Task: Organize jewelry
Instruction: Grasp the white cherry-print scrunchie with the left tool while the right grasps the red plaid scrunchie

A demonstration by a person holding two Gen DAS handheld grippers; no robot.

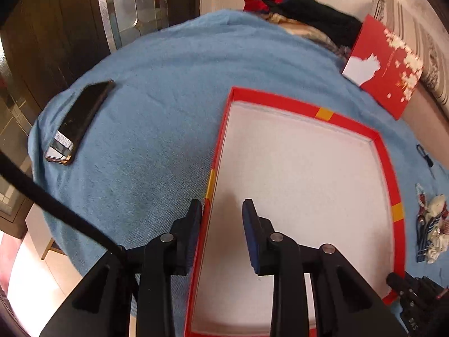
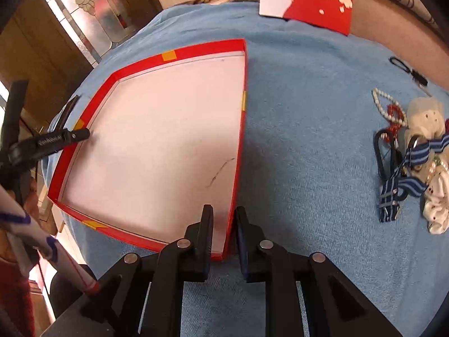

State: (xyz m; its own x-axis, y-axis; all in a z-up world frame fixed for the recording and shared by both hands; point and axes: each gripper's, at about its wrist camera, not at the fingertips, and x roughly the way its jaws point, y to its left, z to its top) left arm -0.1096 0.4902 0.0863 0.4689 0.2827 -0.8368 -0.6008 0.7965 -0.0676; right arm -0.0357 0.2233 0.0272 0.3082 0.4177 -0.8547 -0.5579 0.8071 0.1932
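Through the left wrist camera I saw my left gripper (image 1: 221, 221) angled steeply down at the lower middle of the frame, its two black fingers straddling the left wall of a shallow red box (image 1: 388, 168) with a white floor. One finger sat outside the wall on the blue towel (image 1: 168, 84); the other sat inside over the white floor. A gap showed between the inner pad and the wall, so I could not tell whether the wall was truly pinched.

Through the right wrist camera, my right gripper (image 2: 224, 230) pointed down in the same way at the lower middle of the frame. Its fingers stood close on either side of the box's right wall near the nearest corner, and they looked clamped on that wall. At the left edge of this view the other gripper's dark finger reached over the box's far rim.

The jewelry (image 2: 390, 112) lay outside the box, at the right side of the right view: a white pearl strand and red beads, heaped just beside a small cream teddy bear (image 2: 426, 118), a blue striped ribbon (image 2: 421, 148) and a black loop. In the left view the same heap appeared at the far right edge.

A dark phone (image 1: 81, 118) lay on the towel at the left of the left view. The red box lid (image 1: 393, 70), printed with white blossoms, leaned at the upper right.
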